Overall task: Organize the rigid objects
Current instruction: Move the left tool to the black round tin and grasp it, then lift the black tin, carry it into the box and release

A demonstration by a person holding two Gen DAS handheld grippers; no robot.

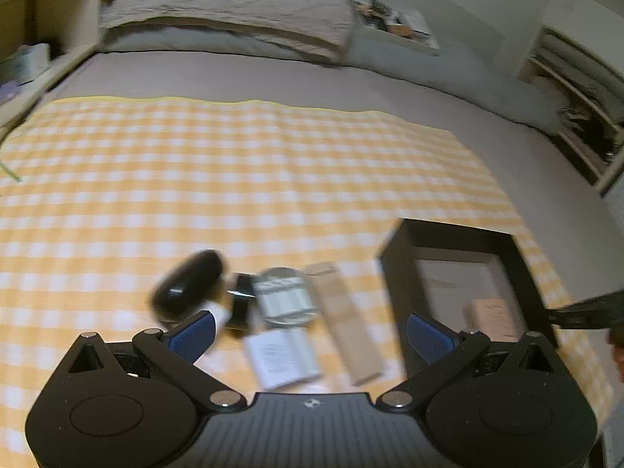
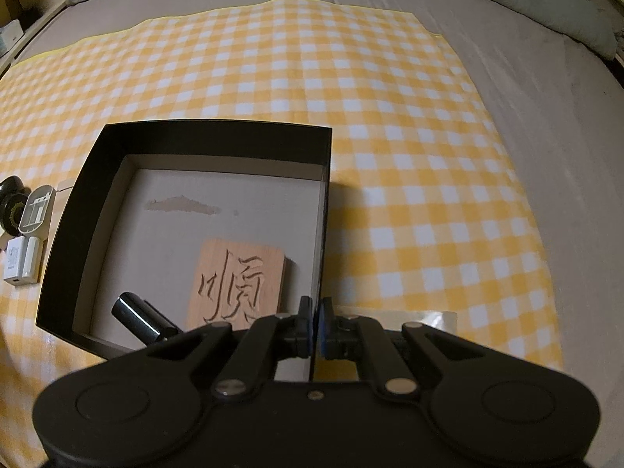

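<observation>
A black open box (image 2: 210,126) stands on the yellow checked cloth (image 2: 390,156). Inside lie a carved wooden block (image 2: 238,284) and a black cylinder (image 2: 136,318). My right gripper (image 2: 315,325) is shut on the box's right wall near its front corner. My left gripper (image 1: 308,327) is open above loose items left of the box (image 1: 394,269): a black oval case (image 1: 187,286), a clear round lid piece (image 1: 282,296), a long wooden block (image 1: 347,323), a white charger (image 1: 282,357) and a small black item (image 1: 241,300). The left view is blurred.
The cloth lies on a grey bed (image 1: 234,74) with a folded blanket (image 1: 234,0) at the head. Wooden shelves (image 1: 577,105) stand at the right, a shelf unit (image 1: 39,39) at the left. A strip of clear tape (image 2: 429,318) lies right of the box.
</observation>
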